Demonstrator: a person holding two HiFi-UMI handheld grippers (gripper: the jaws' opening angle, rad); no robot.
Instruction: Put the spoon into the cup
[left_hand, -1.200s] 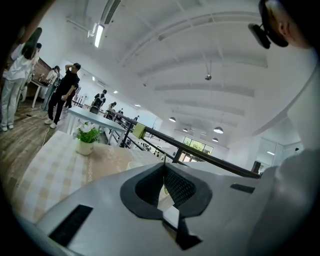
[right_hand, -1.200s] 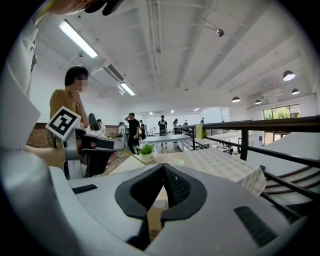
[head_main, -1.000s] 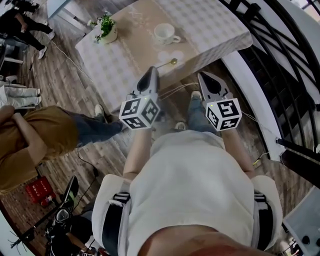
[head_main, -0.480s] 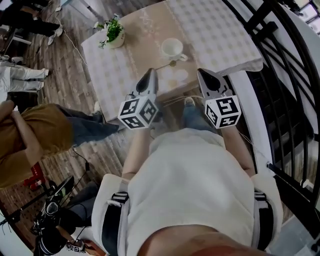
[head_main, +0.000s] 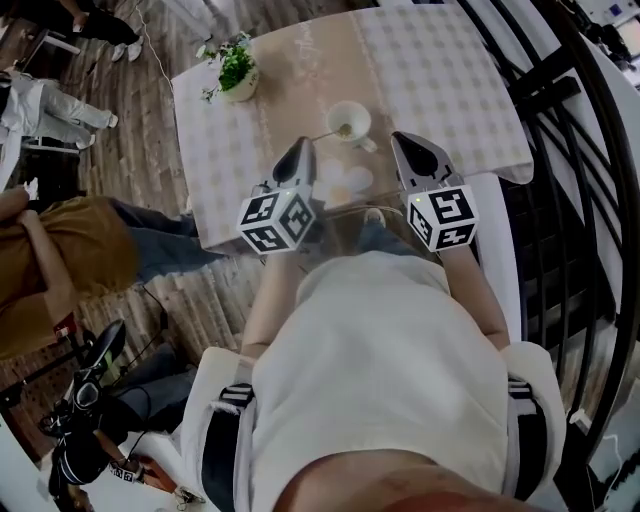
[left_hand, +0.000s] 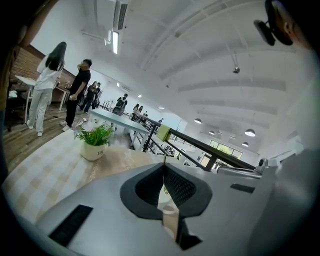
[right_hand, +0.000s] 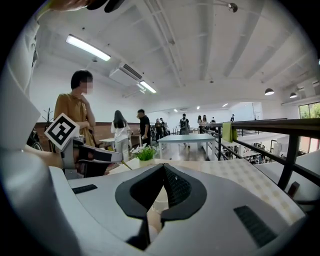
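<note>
A white cup (head_main: 351, 120) stands on the checked tablecloth of the table (head_main: 440, 80). A thin gold spoon (head_main: 322, 137) lies at the cup's near left side; its bowl end overlaps the cup in the head view, and I cannot tell if they touch. My left gripper (head_main: 301, 147) is shut and empty, its tip over the table's near edge just short of the spoon. My right gripper (head_main: 403, 143) is also shut and empty, to the right of the cup. In the left gripper view the jaws of the left gripper (left_hand: 164, 166) meet; the right gripper (right_hand: 163, 168) looks the same.
A small potted plant (head_main: 238, 72) stands at the table's far left corner. A dark railing (head_main: 560, 90) runs along the right. People stand on the wooden floor at the left (head_main: 60, 250). Cables and gear lie on the floor at the lower left.
I have come closer to the table. Both grippers moved forward, from over the floor to the table's near edge. The cup and spoon now lie just ahead of the tips.
</note>
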